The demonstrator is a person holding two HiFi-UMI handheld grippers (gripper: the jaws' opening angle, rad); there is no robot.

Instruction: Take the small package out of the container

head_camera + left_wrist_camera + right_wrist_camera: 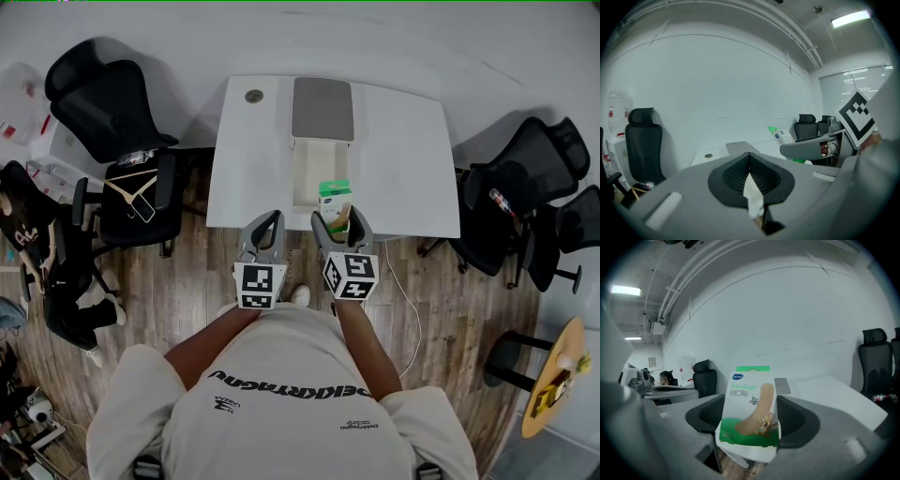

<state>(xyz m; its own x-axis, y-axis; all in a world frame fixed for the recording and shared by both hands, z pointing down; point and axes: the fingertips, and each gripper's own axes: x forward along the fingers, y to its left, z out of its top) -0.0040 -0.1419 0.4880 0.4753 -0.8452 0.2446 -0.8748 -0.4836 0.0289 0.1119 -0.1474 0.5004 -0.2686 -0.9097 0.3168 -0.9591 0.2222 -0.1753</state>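
The small package (334, 199), a green and white bandage box, is held upright above the table's front edge by my right gripper (337, 221), which is shut on it. It fills the middle of the right gripper view (750, 411), pinched between the black pads (799, 420). The container (314, 174), a white open box with its grey lid (322, 109) flipped back, stands just beyond on the white table (403, 150). My left gripper (265, 231) hovers beside the right one at the table's front edge, shut with nothing in it (750, 176). From there the package (782, 136) shows to the right.
Black office chairs stand left (122, 122) and right (525, 178) of the table, and a wooden hanger (131, 192) lies on the left one. A round grommet (254, 96) sits at the table's far left. A white cable (405, 309) runs over the wooden floor.
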